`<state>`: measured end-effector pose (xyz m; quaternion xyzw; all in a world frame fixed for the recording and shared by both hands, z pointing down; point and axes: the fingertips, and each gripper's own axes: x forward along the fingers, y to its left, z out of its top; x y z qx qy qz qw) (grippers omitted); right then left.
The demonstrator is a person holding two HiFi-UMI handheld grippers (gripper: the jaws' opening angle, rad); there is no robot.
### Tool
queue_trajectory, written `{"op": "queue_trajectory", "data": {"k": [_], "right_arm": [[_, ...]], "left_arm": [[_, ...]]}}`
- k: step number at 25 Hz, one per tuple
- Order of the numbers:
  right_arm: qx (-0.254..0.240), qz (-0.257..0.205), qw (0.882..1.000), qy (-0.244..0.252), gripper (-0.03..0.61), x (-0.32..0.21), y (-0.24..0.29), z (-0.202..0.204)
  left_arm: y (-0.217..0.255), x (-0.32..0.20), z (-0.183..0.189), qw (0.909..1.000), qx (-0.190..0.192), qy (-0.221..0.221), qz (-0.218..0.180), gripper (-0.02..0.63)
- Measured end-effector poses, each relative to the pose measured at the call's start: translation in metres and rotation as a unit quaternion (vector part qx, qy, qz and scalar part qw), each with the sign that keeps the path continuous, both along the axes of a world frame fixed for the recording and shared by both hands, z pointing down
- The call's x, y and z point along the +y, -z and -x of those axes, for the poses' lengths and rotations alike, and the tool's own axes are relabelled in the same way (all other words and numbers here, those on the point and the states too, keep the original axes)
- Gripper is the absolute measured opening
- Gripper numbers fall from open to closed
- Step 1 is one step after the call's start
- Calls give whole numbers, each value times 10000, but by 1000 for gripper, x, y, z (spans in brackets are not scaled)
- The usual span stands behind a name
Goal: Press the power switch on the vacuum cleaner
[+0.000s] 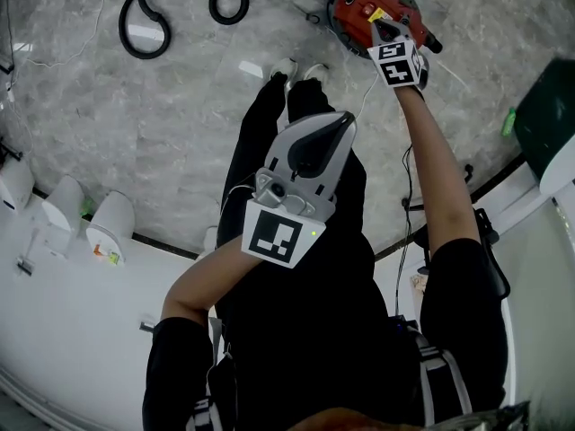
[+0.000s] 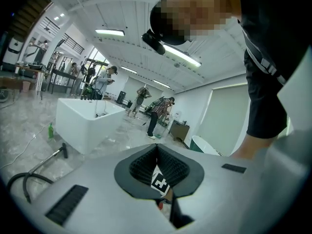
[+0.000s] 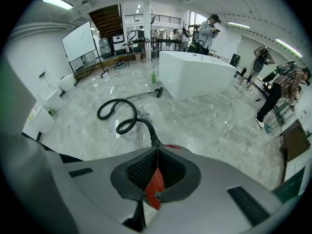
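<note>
Risk of skidding off rounded red top of vacuum cleaner (image 1: 359, 12) if pressed at a slant. Could also land beside power switch, not made out for certain under the tips. Might shove canister across smooth floor (image 1: 180, 133).

Right gripper (image 1: 381, 30): shut tight, nothing held, tips apparently touching vacuum's near right part, red showing through the gap.

Left gripper (image 1: 341, 126): likewise shut and empty, kept at torso, well apart from vacuum.

Vacuum on floor just past shoes (image 1: 296, 68), hose (image 1: 153, 16) trailing left.
</note>
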<state>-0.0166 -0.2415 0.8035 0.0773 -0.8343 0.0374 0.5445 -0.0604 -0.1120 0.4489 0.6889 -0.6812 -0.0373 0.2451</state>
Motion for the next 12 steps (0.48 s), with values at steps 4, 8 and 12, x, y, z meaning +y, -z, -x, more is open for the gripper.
{"op": "queue_trajectory", "data": {"k": [4,8,12], "right_arm": [[97,59,9999,-103,20,-4,-23,3],[266,136,9995,-129,20,-2,-47,1],[388,108,9992,52,19,-6,-65,2]], "left_arm": [[-8,-5,4,9997,-229,120,-50,18],[-21,-5,14,9993,-97,354,11,18],[-41,-8,23,9991,-74,417,-28,18]]}}
